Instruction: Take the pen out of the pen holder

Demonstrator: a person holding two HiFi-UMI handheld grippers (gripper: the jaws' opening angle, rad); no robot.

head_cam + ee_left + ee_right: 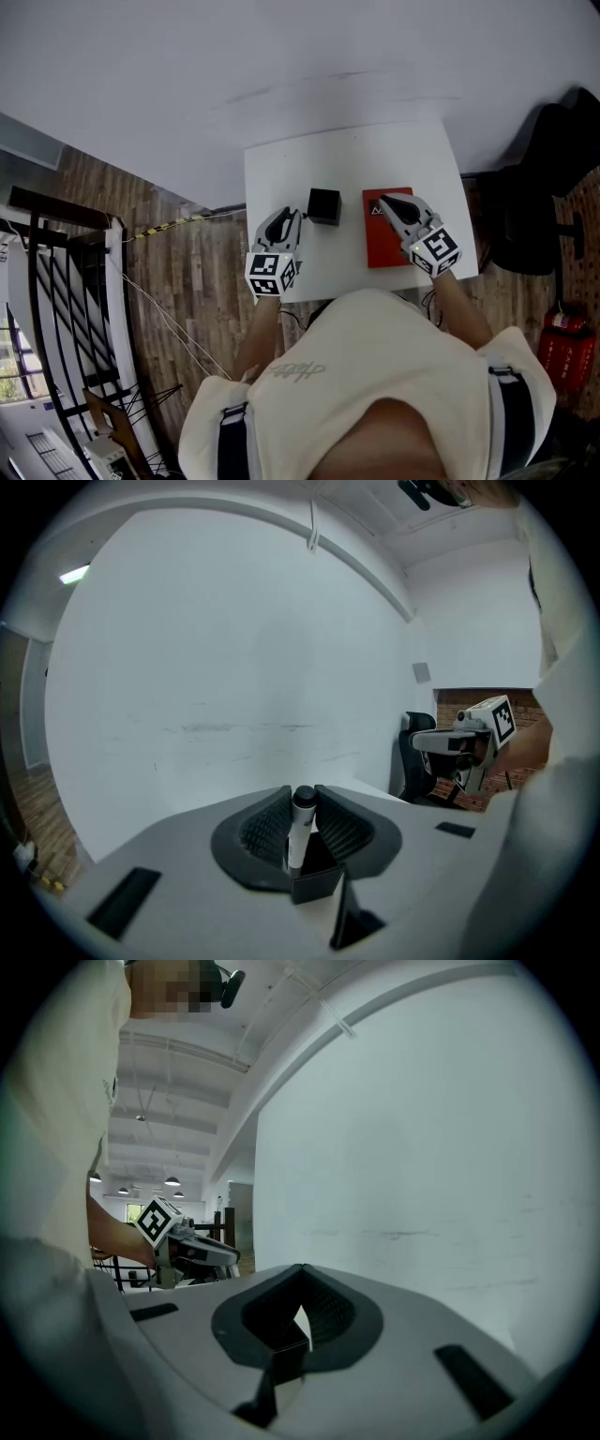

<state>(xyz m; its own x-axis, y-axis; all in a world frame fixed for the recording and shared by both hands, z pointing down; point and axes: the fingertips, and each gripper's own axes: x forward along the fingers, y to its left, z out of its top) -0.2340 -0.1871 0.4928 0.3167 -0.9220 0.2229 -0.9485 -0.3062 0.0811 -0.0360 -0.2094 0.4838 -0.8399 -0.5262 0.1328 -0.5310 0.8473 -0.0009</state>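
Here we are over the white table [281, 164], with the black pen holder [323, 206] sitting near its middle; the left gripper [286, 223] hangs just beside the holder at about 8 o'clock, tips pointing to the far wall; look along its jaws and there's the prize, a white pen [300, 832] with a dark cap, standing upright with both jaws pinching its barrel from either side, the cap poking up just above the jaw tips; the pen's lower end drops behind the gripper's own body, so I can't see where it finishes, and from the head view the pen is too small to pick out; but those tips sit beside the holder, not over its mouth, so my read is that the pen is out and the lift is as good as done; over at 3 o'clock from the holder, the right gripper [394, 208] hovers above a red book [382, 251], jaws pressed together at the tips with nothing between them, a spectator for now; so what does the next move call for? I'd say drawing the pen away from the holder toward the bare table at 7 o'clock, well clear of the rim, then lowering and tilting it so it can be laid down; the pinch wants to be firm, because a slim round barrel could swivel or slip between flat pads; the right gripper need not join in.
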